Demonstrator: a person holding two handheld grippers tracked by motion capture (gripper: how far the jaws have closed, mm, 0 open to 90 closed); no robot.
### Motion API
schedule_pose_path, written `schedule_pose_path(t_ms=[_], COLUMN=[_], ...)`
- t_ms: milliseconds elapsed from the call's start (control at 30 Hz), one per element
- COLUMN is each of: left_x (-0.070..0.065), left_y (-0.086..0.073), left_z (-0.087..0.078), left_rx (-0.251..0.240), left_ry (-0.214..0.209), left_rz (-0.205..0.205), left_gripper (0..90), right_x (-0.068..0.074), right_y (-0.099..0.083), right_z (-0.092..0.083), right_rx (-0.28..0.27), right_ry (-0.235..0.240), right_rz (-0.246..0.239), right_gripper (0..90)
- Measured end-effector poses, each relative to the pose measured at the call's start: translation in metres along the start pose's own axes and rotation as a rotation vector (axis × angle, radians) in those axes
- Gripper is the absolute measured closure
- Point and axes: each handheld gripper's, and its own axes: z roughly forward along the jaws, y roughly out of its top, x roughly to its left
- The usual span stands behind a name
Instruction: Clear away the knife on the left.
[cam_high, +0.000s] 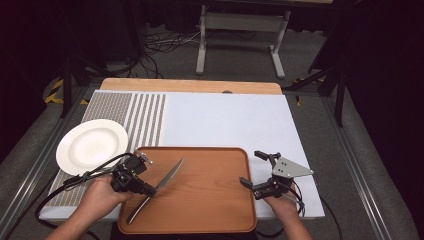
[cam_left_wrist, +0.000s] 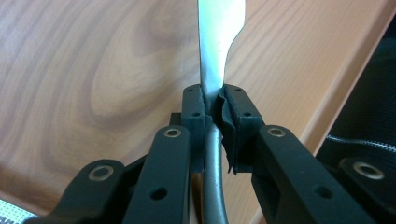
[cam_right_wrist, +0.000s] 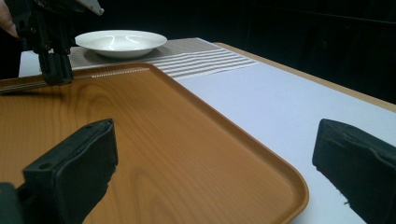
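The knife (cam_high: 161, 185) lies over the left part of the wooden tray (cam_high: 210, 210), gripped by the left tongs (cam_high: 150, 190) about where blade meets handle. In the left gripper view the two black jaws are closed on the knife's metal neck (cam_left_wrist: 211, 100), the bright blade running up and away from them and the rounded handle passing back beneath them. From the high view its long axis runs diagonally: the blade tip points up and to the right, toward the tray's middle and far edge, while the handle end points down and left, toward the person's near-left corner of the tray. Whether the knife rests on the tray or is raised just off it cannot be told for sure.

As a judgement, the grasp is made and the carrying is what is left; the knife has not reached any place off the tray. The white plate (cam_high: 91, 145) sits empty on the striped mat (cam_high: 145, 117) at the left of the table (cam_high: 230, 120), near the left hand (cam_high: 100, 197).

The right tongs (cam_high: 254, 169) hover at the tray's right rim, jaws spread wide and holding nothing, as the right gripper view confirms.
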Motion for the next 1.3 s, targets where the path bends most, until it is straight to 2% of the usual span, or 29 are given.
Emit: schedule_pose_path(t_ms=[433,667,767,1033,1067,1133,1167,1300], left_x=[0.0,0.0,0.001,0.001,0.0,0.0,0.001,-0.001], left_y=[0.0,-0.001,-0.002,-0.001,0.0,0.0,0.0,0.0], left_z=[0.007,0.011,0.011,0.012,0.012,0.011,0.008,0.002], left_rx=[0.026,0.062,0.063,0.067,0.067,0.059,0.042,0.002], left_ry=[0.022,0.059,0.057,0.06,0.06,0.053,0.052,0.063], left_rz=[-0.006,0.003,-0.006,0.003,0.019,0.023,0.024,0.035], left_gripper=[80.2,80.0,80.0,79.6,78.6,77.2,67.3,54.5], right_x=[-0.001,-0.001,-0.001,-0.001,-0.001,-0.001,-0.001,-0.001], right_y=[0.0,0.0,0.0,0.0,0.0,0.0,0.0,0.0], right_z=[0.0,0.0,0.0,0.0,0.0,0.0,0.0,0.0], right_rx=[0.004,0.004,0.003,0.004,0.004,0.005,0.006,0.003], right_ry=[0.0,0.001,0.003,0.001,0.002,0.002,0.003,0.003], right_rz=[-0.001,0.005,0.001,0.006,0.006,0.007,0.007,0.002], right_gripper=[0.7,0.7,0.7,0.7,0.7,0.7,0.7,0.7])
